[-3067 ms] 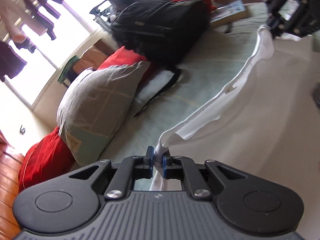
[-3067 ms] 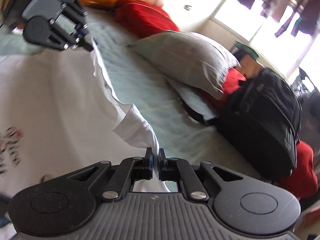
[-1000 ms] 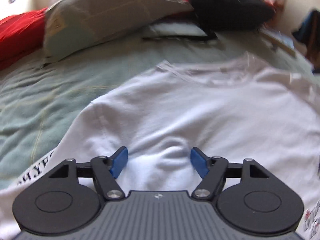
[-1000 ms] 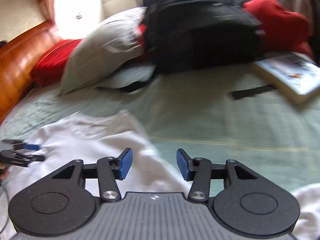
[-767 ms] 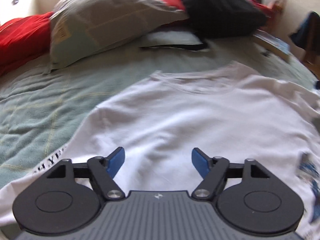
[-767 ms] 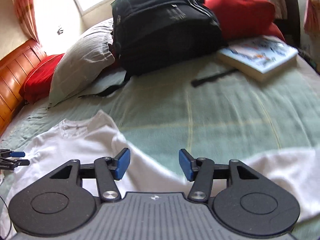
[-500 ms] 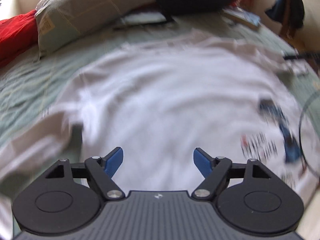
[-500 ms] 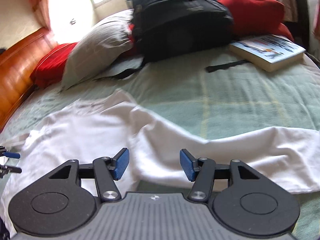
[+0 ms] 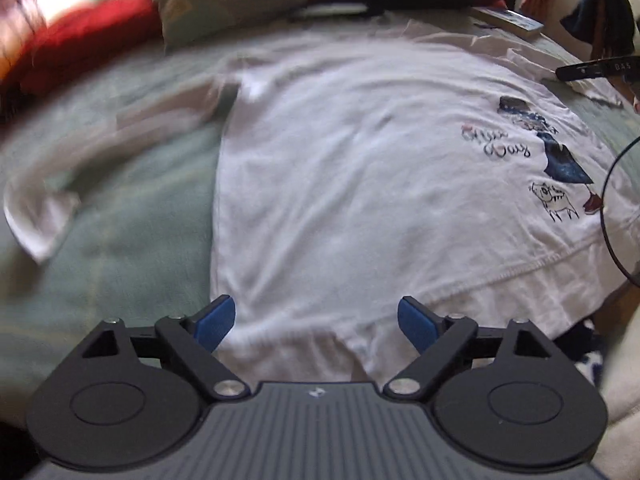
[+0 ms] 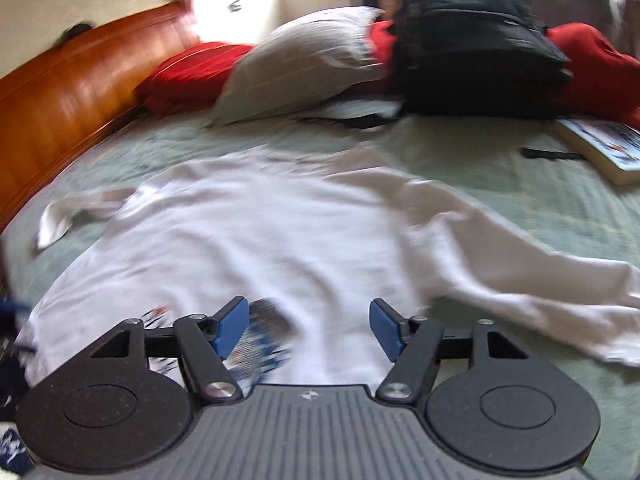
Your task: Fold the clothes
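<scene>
A white long-sleeved shirt point(image 9: 360, 168) with a small blue print point(image 9: 552, 152) lies spread flat on the green bed cover point(image 9: 120, 232). My left gripper point(image 9: 316, 320) hovers over the shirt's bottom hem with its jaws opening wide; nothing is gripped between the blue pads. In the right wrist view the same shirt point(image 10: 260, 240) fills the middle, one sleeve point(image 10: 540, 280) stretched out to the right. My right gripper point(image 10: 308, 328) hangs above the printed part of the shirt, jaws opening, holding nothing. The views are blurred by motion.
At the head of the bed lie a grey pillow point(image 10: 304, 68), red cushions point(image 10: 192, 68), a black backpack point(image 10: 476, 48) and a book point(image 10: 604, 148). A wooden headboard point(image 10: 72, 92) runs along the left. A black strap point(image 10: 552, 155) lies near the book.
Both grippers let go of the shirt's cuffs, which they held three seconds ago, then swept back along the shirt toward its hem while their jaws widened. The shirt now lies flat.
</scene>
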A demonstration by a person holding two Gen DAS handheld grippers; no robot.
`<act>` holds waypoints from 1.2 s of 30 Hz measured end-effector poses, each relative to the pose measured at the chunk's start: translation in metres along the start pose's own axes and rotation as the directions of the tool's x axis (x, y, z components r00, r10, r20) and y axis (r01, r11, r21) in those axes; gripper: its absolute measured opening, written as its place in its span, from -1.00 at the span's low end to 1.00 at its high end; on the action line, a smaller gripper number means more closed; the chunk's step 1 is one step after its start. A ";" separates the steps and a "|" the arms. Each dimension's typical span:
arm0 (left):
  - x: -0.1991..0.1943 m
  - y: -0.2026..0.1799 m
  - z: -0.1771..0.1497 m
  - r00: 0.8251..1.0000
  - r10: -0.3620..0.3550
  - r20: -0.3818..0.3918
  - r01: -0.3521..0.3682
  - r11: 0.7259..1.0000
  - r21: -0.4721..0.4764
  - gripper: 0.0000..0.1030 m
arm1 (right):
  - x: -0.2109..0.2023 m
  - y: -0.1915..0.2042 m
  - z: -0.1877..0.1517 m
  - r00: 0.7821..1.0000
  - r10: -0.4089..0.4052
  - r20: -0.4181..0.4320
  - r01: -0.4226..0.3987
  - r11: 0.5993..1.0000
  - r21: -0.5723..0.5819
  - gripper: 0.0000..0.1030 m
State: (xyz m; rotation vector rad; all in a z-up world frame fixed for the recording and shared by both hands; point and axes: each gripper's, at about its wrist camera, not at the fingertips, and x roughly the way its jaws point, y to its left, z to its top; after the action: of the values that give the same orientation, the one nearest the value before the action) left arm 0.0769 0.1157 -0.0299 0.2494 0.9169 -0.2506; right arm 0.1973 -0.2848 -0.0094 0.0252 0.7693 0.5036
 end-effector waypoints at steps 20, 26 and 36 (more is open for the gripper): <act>-0.017 -0.041 -0.056 0.967 0.116 0.228 -0.115 0.993 -0.016 0.77 | -0.017 0.091 -0.133 0.977 -0.213 0.004 0.213 0.974 -0.074 1.00; 0.000 -0.075 -0.025 0.952 0.023 0.306 -0.041 0.998 0.053 0.78 | -0.009 0.095 -0.130 0.968 -0.250 -0.015 0.248 0.967 -0.061 1.00; -0.002 -0.086 -0.077 0.976 0.053 0.212 -0.046 0.998 -0.036 0.83 | -0.009 0.093 -0.137 0.972 -0.234 0.023 0.235 0.971 -0.053 1.00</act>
State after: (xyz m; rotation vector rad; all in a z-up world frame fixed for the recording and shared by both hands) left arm -0.0093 0.0588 -0.0818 0.2119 0.7008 -0.2121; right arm 0.0600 -0.2286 -0.0834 -0.1119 0.7303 0.2994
